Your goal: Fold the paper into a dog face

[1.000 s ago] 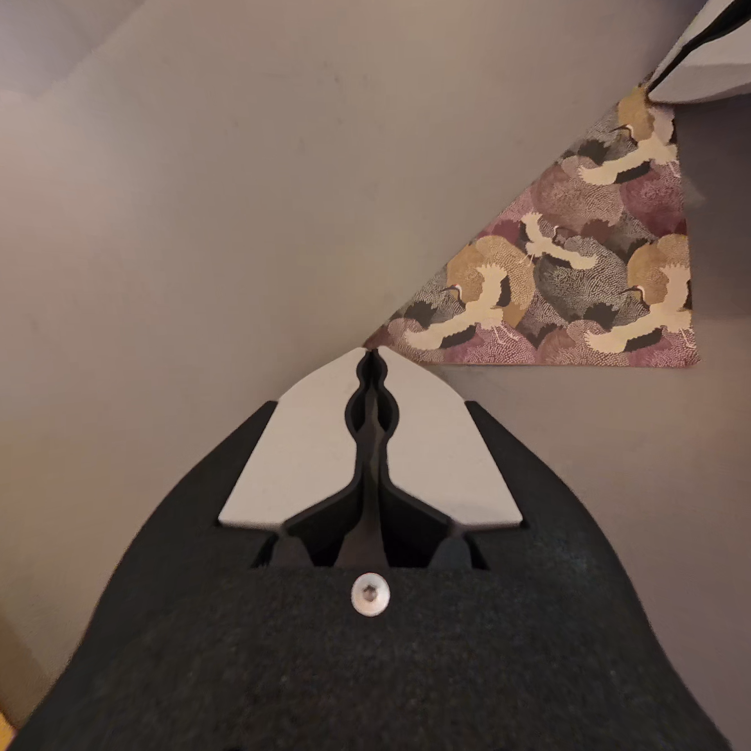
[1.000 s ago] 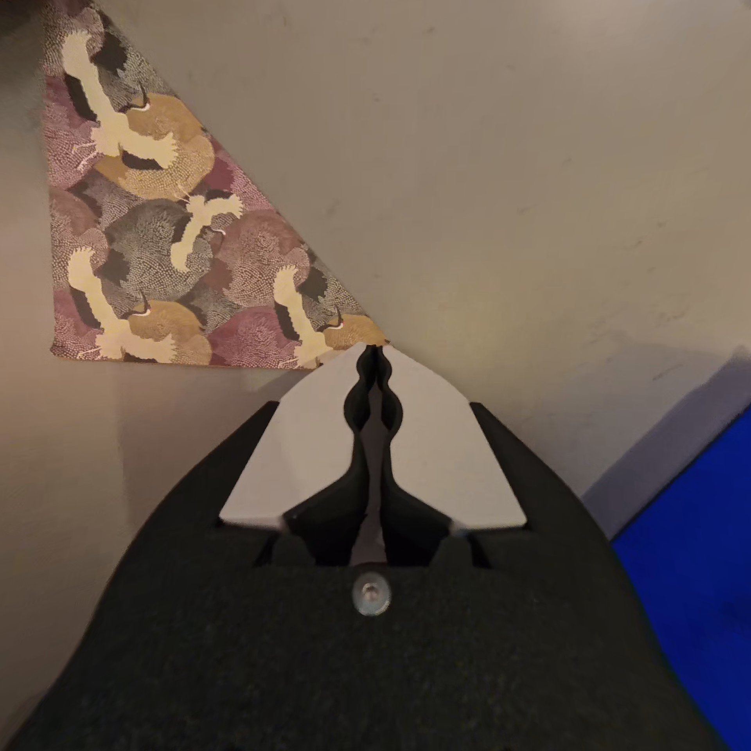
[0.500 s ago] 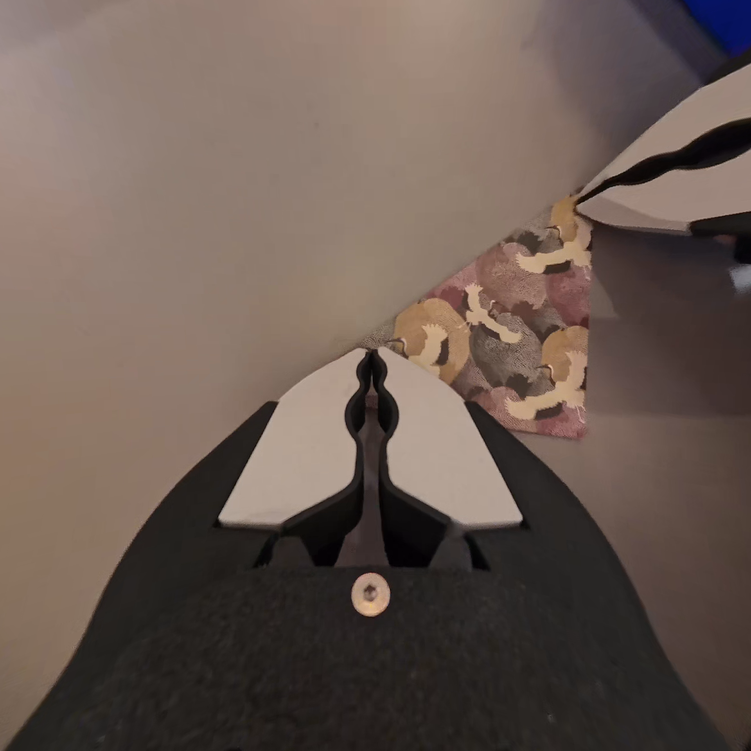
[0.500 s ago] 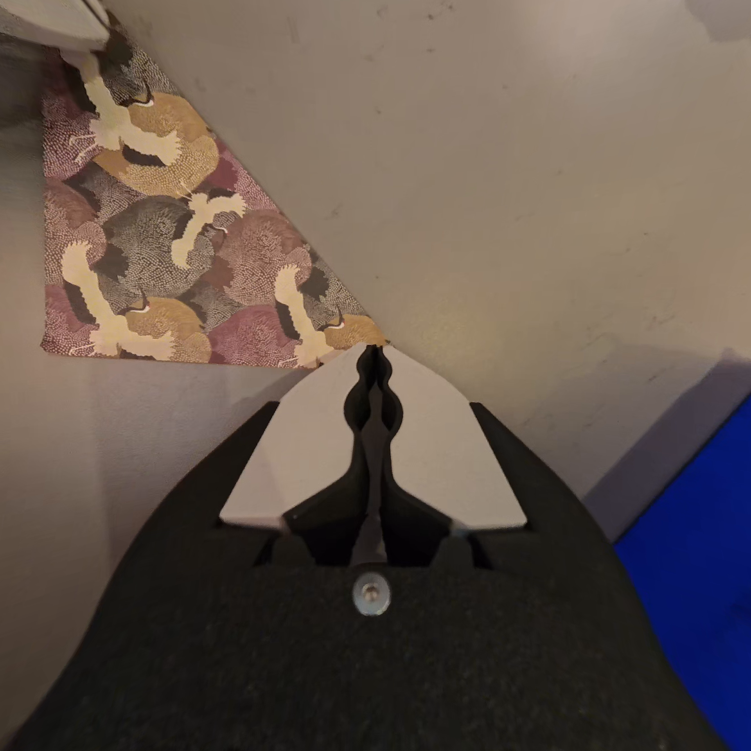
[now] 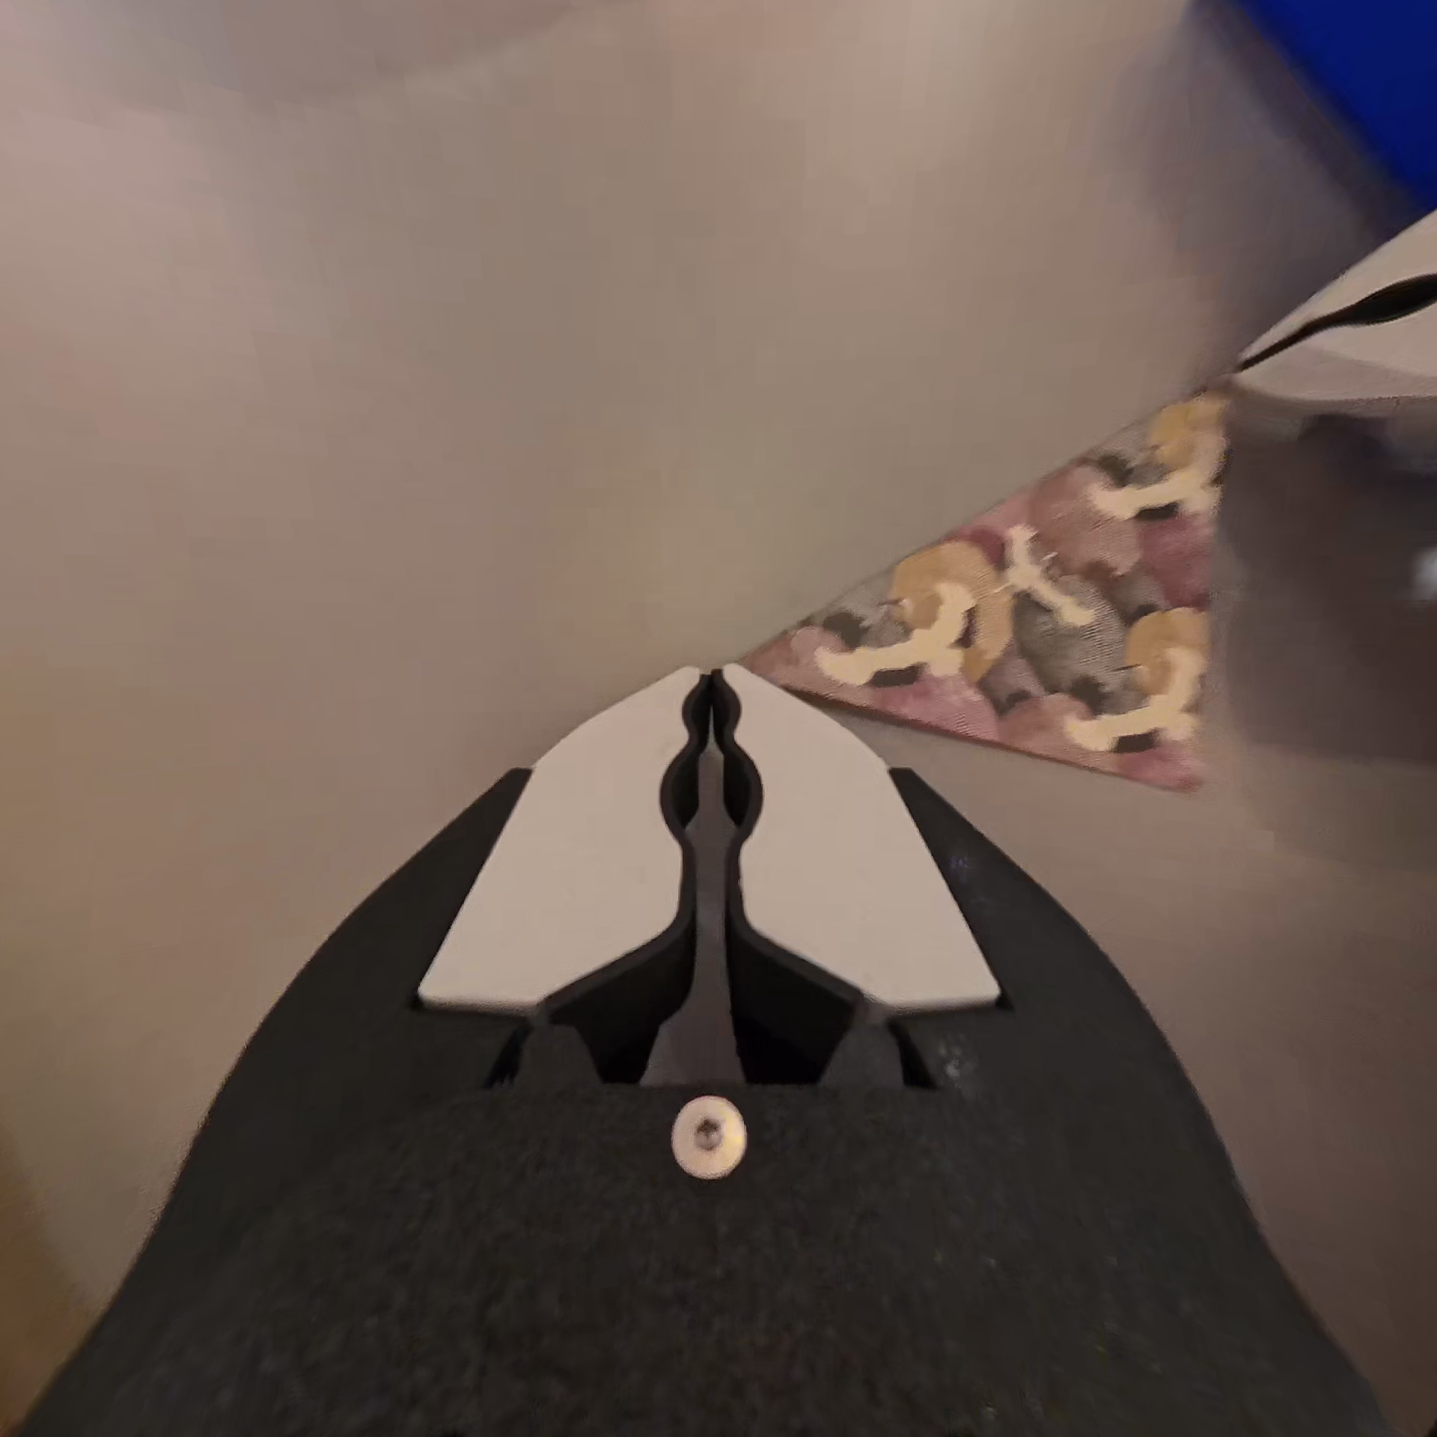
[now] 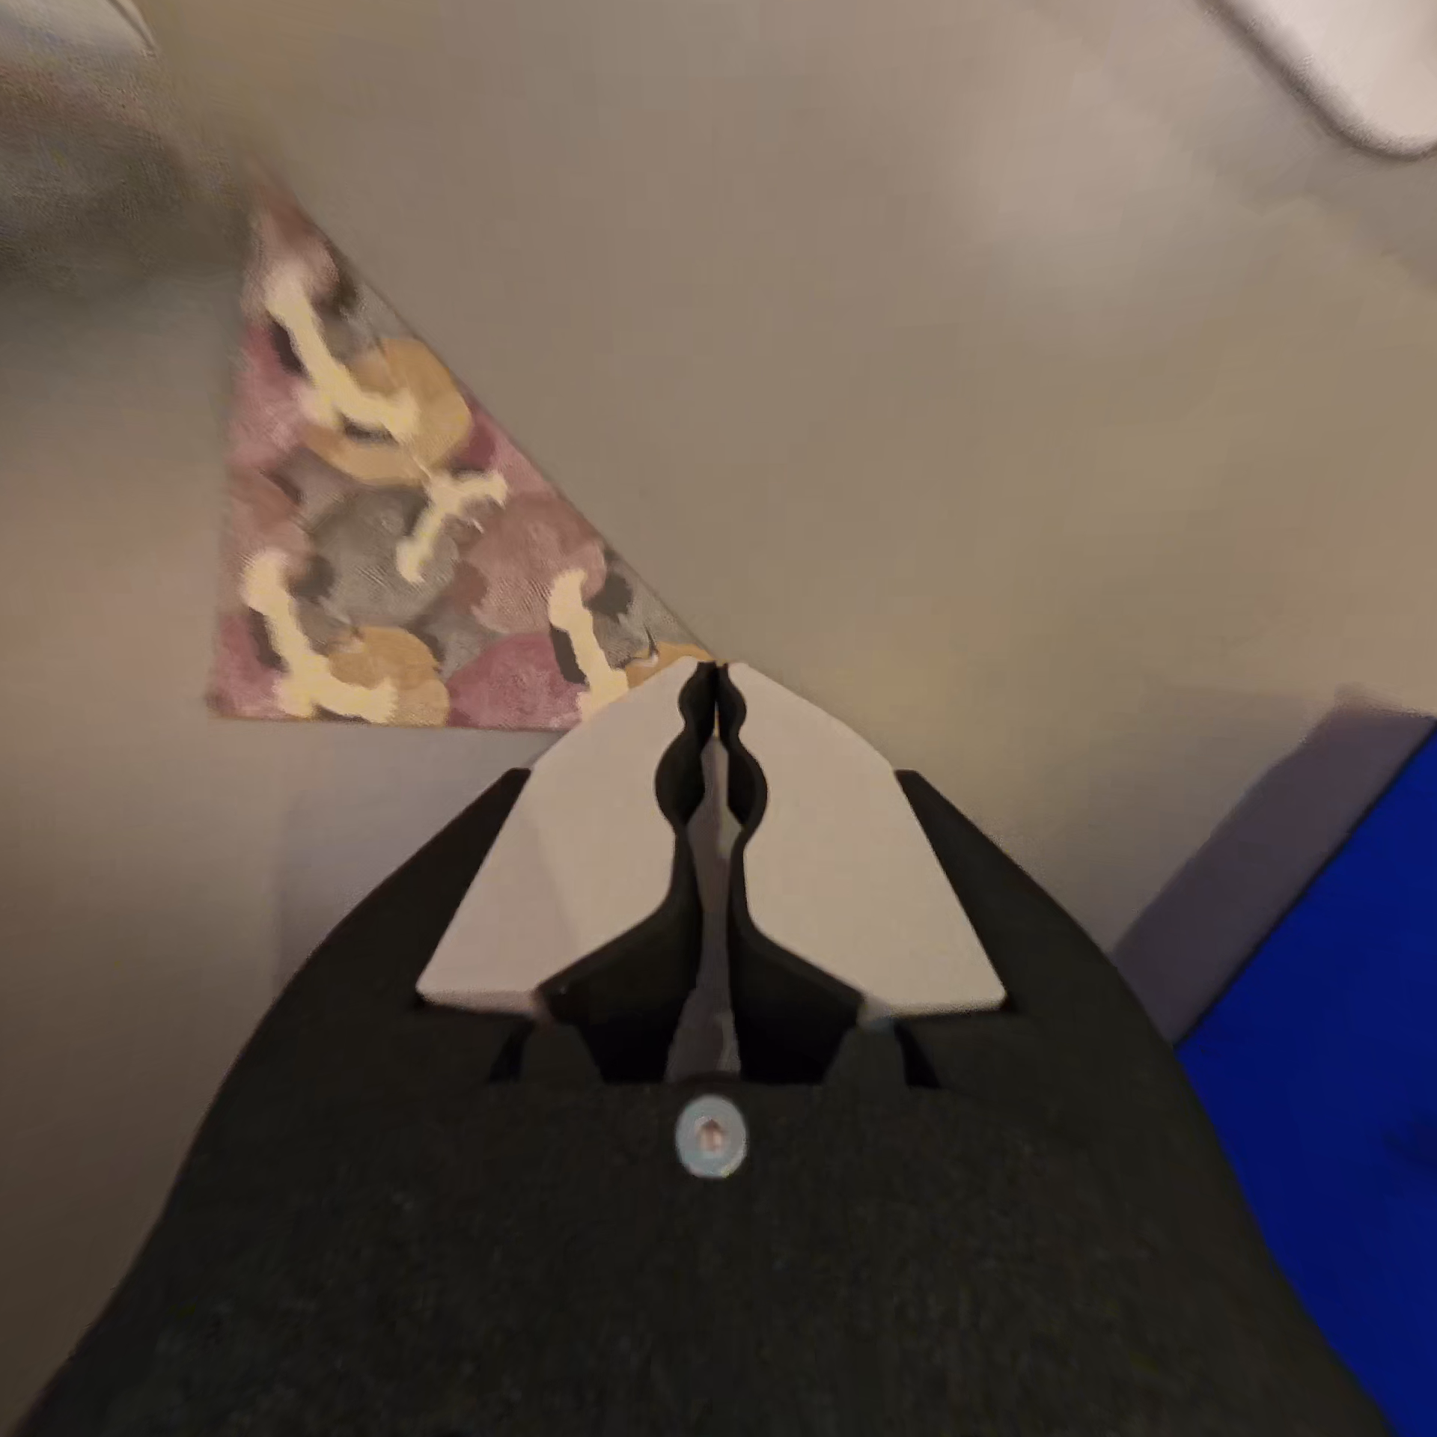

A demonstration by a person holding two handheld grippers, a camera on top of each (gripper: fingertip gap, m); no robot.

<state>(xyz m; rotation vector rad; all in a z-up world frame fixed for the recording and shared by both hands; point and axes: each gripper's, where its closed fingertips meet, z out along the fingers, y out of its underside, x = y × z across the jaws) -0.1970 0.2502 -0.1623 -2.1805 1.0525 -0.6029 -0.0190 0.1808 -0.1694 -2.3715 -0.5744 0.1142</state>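
Observation:
The paper (image 5: 1073, 622) is folded into a triangle printed with cranes in purple, gold and grey, and lies flat on the grey table (image 5: 466, 389). My left gripper (image 5: 711, 678) is shut, its tip just left of the paper's near corner. My right gripper (image 5: 1244, 365) shows at the right edge, shut, its tip on the paper's top corner. In the right wrist view the paper (image 6: 404, 560) lies to the left and my right gripper (image 6: 715, 669) is shut with its tip on the corner. The left gripper (image 6: 85, 39) is a blur at top left, apart from the paper.
A blue surface (image 6: 1322, 1089) lies past the table edge at the right, also seen in the left wrist view (image 5: 1368, 101). A white rounded object (image 6: 1353, 70) sits at the far top right. Both views are motion-blurred. The grippers' ends are close to 20 cm from one another.
Both views have shifted and blurred. The left gripper's tip has come off the paper's corner and sits beside it. The right tip stays on its corner. The white object has come into view.

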